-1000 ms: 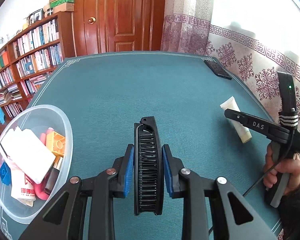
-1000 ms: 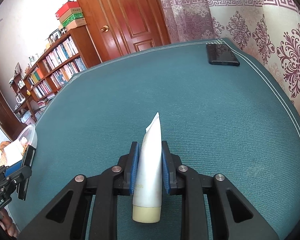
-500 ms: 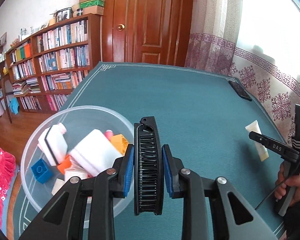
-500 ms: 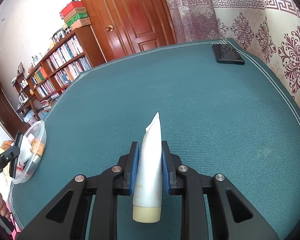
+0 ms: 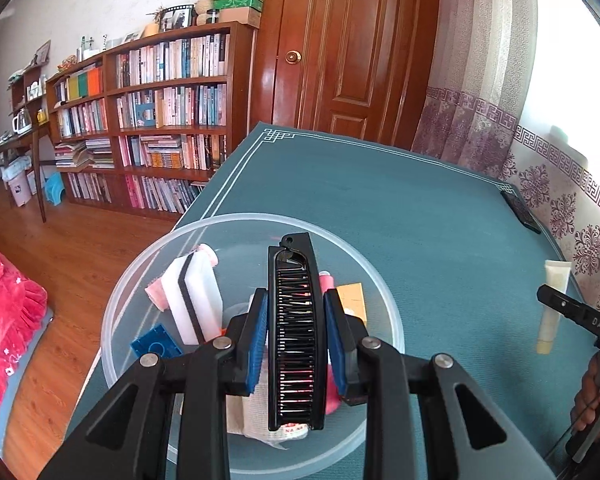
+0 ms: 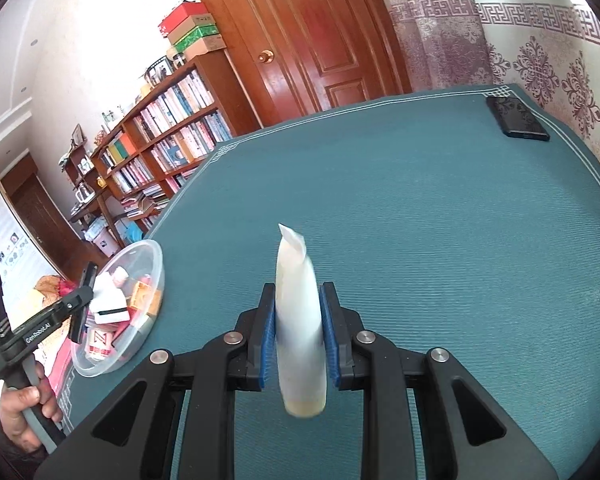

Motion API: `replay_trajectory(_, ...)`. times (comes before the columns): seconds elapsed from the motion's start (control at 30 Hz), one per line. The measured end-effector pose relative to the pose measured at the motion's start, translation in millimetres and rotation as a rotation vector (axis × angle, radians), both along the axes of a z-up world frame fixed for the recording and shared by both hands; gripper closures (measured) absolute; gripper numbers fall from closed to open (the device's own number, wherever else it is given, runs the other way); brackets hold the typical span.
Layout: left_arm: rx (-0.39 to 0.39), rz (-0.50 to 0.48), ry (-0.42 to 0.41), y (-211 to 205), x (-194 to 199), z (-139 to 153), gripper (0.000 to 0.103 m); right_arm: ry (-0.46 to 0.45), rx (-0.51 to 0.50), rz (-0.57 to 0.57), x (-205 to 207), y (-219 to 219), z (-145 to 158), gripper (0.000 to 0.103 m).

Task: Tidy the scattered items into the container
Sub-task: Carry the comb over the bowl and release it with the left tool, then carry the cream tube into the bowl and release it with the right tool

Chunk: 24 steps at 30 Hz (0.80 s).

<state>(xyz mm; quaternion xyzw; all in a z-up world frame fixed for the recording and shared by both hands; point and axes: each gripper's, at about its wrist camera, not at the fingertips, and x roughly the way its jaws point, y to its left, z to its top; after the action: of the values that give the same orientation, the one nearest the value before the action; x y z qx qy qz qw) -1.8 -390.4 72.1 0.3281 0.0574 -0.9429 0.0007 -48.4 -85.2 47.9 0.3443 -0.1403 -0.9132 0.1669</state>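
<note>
My left gripper is shut on a black comb and holds it over the clear plastic bowl at the table's left edge. In the bowl lie a white block with a black stripe, a blue brick, an orange block and other small items. My right gripper is shut on a white tube, cap end towards the camera; the tube looks blurred. The right wrist view has the bowl far left, with the left gripper and comb above it.
A black phone lies at the far right corner of the teal table cover. Beyond the table's left edge are a wooden floor, a bookshelf and red fabric. A hand grips the left tool's handle.
My left gripper has swung left with the comb until it hangs over the bowl. My right gripper stays shut on the tube, which now looks blurred, and has turned towards the bowl.
</note>
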Motion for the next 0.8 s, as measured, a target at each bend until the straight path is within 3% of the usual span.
replay_trajectory(0.3,0.018,0.024,-0.008,-27.8,-3.5,-8.2,0.072,0.050,0.009,0.144,-4.5,-79.0,21.3,0.084)
replay_trajectory(0.4,0.034,0.017,-0.009,-34.3,-2.5,-9.5,0.072,0.063,0.036,0.141,-6.5,-87.7,25.2,0.084)
replay_trajectory(0.57,0.059,-0.003,-0.012,-40.9,-3.7,-11.1,0.071,-0.051,0.088,0.122,-12.9,-85.4,-0.3,0.083)
replay_trajectory(0.6,0.071,-0.008,-0.015,-42.5,-4.5,-11.7,0.069,-0.080,0.094,0.124,-14.0,-86.8,-7.3,0.083)
replay_trajectory(0.73,0.095,-0.013,-0.002,-46.0,-3.2,-10.4,0.042,-0.126,0.142,0.123,-11.6,-96.5,-26.5,0.078)
replay_trajectory(0.8,0.094,-0.013,0.013,-47.3,-0.4,-6.7,0.037,-0.129,0.160,0.124,-11.6,-100.3,-30.2,0.078)
